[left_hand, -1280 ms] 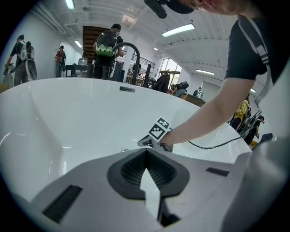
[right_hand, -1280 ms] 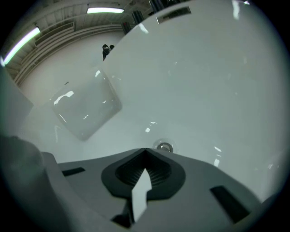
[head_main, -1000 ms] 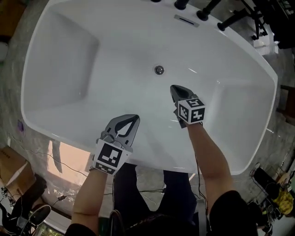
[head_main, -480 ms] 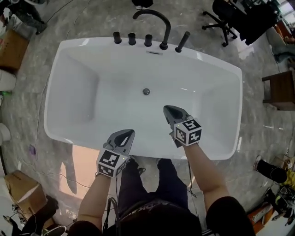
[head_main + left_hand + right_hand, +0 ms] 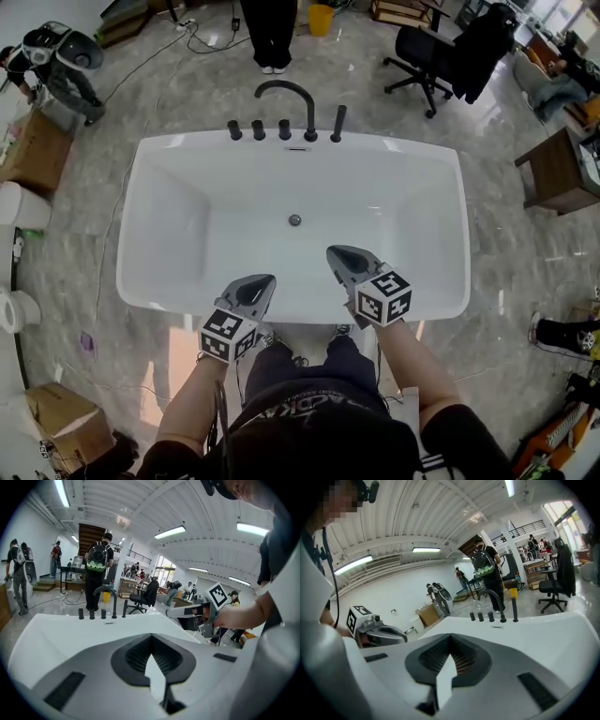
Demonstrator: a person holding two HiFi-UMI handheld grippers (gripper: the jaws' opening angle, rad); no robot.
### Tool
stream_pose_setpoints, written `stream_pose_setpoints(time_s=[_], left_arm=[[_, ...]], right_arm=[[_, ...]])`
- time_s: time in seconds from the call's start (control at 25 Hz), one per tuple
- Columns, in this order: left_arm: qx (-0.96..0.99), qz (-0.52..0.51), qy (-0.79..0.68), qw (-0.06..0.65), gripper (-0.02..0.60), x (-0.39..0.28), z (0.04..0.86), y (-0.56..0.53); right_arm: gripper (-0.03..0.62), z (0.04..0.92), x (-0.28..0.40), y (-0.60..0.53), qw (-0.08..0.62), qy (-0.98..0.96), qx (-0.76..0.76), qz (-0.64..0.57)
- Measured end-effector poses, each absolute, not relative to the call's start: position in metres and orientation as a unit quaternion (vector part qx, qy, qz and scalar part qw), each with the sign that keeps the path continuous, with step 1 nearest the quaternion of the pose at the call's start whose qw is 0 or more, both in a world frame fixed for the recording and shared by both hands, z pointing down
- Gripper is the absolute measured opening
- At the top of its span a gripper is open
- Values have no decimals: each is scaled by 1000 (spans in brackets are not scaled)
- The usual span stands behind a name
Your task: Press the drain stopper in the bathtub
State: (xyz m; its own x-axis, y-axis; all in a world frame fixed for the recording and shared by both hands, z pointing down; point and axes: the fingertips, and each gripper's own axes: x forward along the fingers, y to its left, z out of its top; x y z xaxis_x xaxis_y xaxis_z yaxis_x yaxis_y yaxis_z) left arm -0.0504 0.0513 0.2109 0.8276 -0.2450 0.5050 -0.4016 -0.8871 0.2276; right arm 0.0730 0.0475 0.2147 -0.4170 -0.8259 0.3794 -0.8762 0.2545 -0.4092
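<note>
One white glossy rectangular bathtub (image 5: 164,155), smooth, with rounded corners. One small round metal drain stopper (image 5: 294,220) on the tub floor, mid-tub, nothing touching it. Two grey plastic tongs, one marker cube each, ribbed dark pads. Left gripper (image 5: 265,280) over the 7 o'clock rim, jaws together, empty. Right gripper (image 5: 334,252) at 4 o'clock of the stopper, apart from it, jaws together, empty. Five black fittings on the 12 o'clock rim: one arched spout (image 5: 286,86), three short round knobs (image 5: 259,129), one tall rod (image 5: 338,123).
</note>
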Motion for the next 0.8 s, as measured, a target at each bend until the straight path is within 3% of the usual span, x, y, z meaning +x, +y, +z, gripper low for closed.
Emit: stream_pose_setpoints(time_s=[0.52, 0.8], left_arm=[[956, 200, -155, 146, 6, -20, 147, 73], [956, 192, -140, 172, 6, -6, 132, 89]], right_arm=[[11, 129, 53, 89, 21, -830, 506, 233], [11, 111, 54, 107, 2, -833, 500, 236]])
